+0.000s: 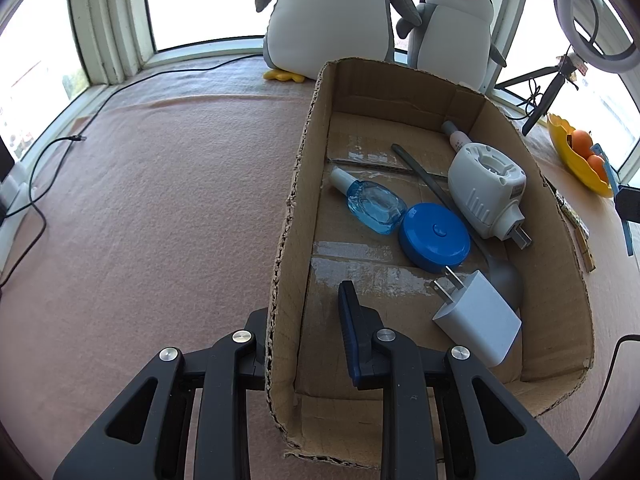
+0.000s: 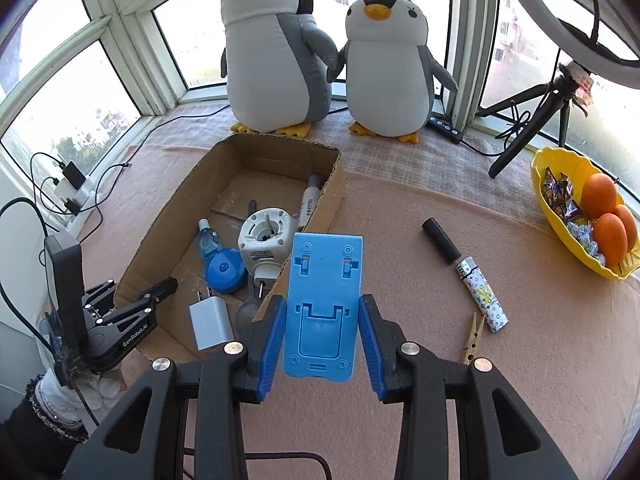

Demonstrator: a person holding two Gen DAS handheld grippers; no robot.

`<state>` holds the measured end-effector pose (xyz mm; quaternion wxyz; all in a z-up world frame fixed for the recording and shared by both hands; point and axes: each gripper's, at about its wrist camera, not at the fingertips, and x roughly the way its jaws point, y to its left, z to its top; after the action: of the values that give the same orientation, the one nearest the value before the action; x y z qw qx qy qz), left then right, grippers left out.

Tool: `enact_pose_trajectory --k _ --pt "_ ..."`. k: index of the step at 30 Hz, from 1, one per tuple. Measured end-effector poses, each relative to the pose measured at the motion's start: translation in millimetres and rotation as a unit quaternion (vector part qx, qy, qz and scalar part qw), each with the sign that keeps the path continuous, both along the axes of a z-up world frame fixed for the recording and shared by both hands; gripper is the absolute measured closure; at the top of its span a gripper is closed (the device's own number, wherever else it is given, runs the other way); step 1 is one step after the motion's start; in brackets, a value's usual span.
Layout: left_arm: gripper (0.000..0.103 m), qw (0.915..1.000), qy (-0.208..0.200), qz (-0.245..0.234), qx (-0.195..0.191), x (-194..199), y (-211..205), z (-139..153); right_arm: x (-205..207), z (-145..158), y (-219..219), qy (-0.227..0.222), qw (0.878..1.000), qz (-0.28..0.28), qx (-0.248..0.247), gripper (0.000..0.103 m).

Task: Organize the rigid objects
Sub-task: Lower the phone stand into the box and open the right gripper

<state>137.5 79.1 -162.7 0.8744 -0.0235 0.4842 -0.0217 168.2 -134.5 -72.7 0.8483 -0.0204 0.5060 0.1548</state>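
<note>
A cardboard box point(image 1: 298, 208) point(image 2: 168, 220) lies on the pink cloth. It holds a blue bottle point(image 1: 370, 202), a blue round case point(image 1: 434, 236), a white charger point(image 1: 476, 318) point(image 2: 210, 322), a white plug-in device point(image 1: 484, 186) point(image 2: 264, 242), a grey spoon and a tube. My left gripper point(image 1: 308, 312) straddles the box's left wall, one finger on each side; it also shows in the right wrist view point(image 2: 160, 288). My right gripper point(image 2: 322, 332) is shut on a light blue phone stand point(image 2: 322, 306), held just right of the box's near corner.
A patterned tube with a black cap point(image 2: 466, 274) and a wooden clothespin point(image 2: 472, 338) lie on the cloth to the right. A yellow bowl point(image 2: 560, 184) holds oranges and sweets. Two plush penguins point(image 2: 276, 48), a tripod point(image 2: 532, 120) and cables point(image 2: 80, 184) stand by the windows.
</note>
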Motion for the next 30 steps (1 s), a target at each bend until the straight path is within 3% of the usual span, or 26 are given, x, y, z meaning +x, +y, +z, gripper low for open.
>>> enact_pose_trajectory --k 18,30 --pt "0.081 1.0000 -0.001 0.000 0.000 -1 0 0 22 -27 68 0.019 0.999 0.042 0.010 0.070" --pt "0.081 1.0000 -0.002 0.000 0.000 -1 0 0 26 -31 84 0.027 0.998 0.054 0.017 0.069"
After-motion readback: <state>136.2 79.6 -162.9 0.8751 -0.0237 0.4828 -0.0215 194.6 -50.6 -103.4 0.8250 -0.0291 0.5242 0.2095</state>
